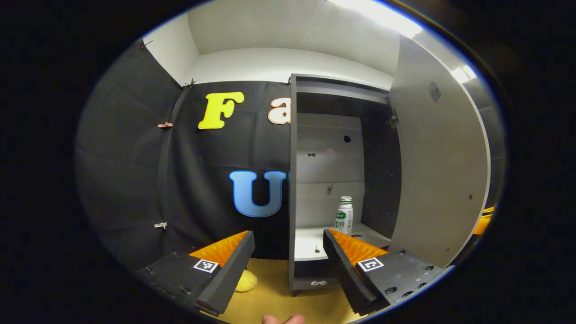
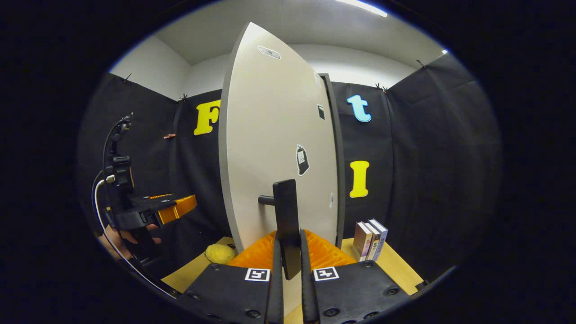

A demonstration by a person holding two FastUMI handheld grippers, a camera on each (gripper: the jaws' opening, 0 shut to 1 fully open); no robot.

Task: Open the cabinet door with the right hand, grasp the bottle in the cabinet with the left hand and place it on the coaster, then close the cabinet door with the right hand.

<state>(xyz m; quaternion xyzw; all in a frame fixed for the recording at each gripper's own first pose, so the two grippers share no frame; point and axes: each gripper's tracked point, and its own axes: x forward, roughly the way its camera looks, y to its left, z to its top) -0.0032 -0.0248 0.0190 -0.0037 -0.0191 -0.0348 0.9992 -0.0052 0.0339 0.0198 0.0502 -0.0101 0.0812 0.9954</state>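
A small white bottle (image 1: pixel 344 215) with a green label stands upright on the lower shelf (image 1: pixel 310 245) of the open grey cabinet (image 1: pixel 330 148). My left gripper (image 1: pixel 287 236) is open in front of the cabinet, short of the shelf, with the bottle just beyond its right fingertip. The cabinet door (image 1: pixel 441 171) is swung out on the right. In the right gripper view, my right gripper (image 2: pixel 289 238) is shut on the dark vertical handle (image 2: pixel 285 202) of the door (image 2: pixel 279 135). The left gripper (image 2: pixel 173 209) and the hand (image 2: pixel 130 236) holding it show at the left.
A yellow lumpy object (image 1: pixel 246 281) (image 2: pixel 219 253) lies on the wooden table (image 1: pixel 270 292) left of the cabinet. Three books (image 2: pixel 371 240) stand upright on the table to the right of the door. Black cloth walls close the booth behind and at the sides.
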